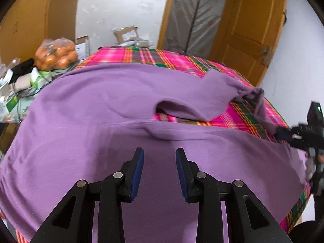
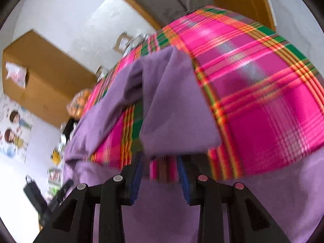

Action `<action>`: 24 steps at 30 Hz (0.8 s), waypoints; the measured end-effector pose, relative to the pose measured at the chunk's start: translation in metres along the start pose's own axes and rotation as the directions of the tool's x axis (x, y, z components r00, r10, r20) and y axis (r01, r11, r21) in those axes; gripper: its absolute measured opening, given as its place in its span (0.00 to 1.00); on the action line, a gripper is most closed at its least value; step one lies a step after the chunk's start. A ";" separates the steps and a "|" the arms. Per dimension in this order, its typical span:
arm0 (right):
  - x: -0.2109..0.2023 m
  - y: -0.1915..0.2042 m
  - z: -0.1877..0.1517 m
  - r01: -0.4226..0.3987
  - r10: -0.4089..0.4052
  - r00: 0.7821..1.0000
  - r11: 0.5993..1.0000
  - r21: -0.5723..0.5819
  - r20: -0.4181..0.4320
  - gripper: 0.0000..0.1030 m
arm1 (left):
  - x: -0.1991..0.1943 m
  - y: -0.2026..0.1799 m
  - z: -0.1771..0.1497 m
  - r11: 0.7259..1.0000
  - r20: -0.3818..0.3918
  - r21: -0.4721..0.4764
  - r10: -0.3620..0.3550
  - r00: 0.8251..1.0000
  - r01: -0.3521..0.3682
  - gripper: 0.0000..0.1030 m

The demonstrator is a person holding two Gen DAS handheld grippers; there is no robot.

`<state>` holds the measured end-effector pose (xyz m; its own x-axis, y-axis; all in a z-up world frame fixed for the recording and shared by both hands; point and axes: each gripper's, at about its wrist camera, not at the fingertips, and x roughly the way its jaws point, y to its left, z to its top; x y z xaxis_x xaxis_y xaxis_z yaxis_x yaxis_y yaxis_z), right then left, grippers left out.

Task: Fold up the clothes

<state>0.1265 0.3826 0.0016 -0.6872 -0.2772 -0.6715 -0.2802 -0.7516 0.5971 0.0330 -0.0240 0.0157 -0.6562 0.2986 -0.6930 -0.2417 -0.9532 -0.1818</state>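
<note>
A purple long-sleeved garment (image 1: 101, 105) lies spread over a pink plaid cloth (image 1: 176, 60) that covers the table. My left gripper (image 1: 160, 158) hovers open just above the garment's body, with nothing between its blue pads. One sleeve (image 1: 222, 89) bends out to the right, and its narrow end runs down to my right gripper (image 1: 283, 134) at the table's right edge. In the blurred right wrist view that sleeve (image 2: 174, 111) ends just ahead of the right gripper (image 2: 160, 162). Its jaws stand apart over plaid cloth (image 2: 263, 101) and do not press on the fabric.
A bag of oranges (image 1: 55, 54) and loose clutter (image 1: 18, 85) crowd a side table at the left. Cardboard boxes (image 1: 126, 33) stand behind the table's far edge. A wooden door (image 1: 253, 30) is at the back right, with a brown cupboard (image 2: 40, 81) against the wall.
</note>
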 end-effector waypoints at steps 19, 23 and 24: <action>-0.041 -0.007 0.096 0.191 -0.170 0.968 0.976 -0.102 0.186 0.04 | 0.012 -0.006 -0.001 1.000 -0.060 0.010 0.017 0.998 -0.017 0.33; -0.061 -0.012 0.145 0.313 -0.273 0.931 0.939 -0.144 0.242 0.04 | 0.012 -0.006 -0.001 1.000 -0.060 0.009 0.016 0.998 -0.015 0.33; -0.065 -0.013 0.156 0.332 -0.288 0.923 0.931 -0.150 0.254 0.04 | 0.012 -0.006 -0.001 1.000 -0.060 0.005 0.011 0.998 -0.010 0.33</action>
<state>0.0698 0.5033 0.1060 -0.7238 0.1130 -0.6806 -0.3886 -0.8819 0.2669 0.0269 -0.0146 0.0080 -0.6150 0.2851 -0.7352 -0.2389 -0.9559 -0.1709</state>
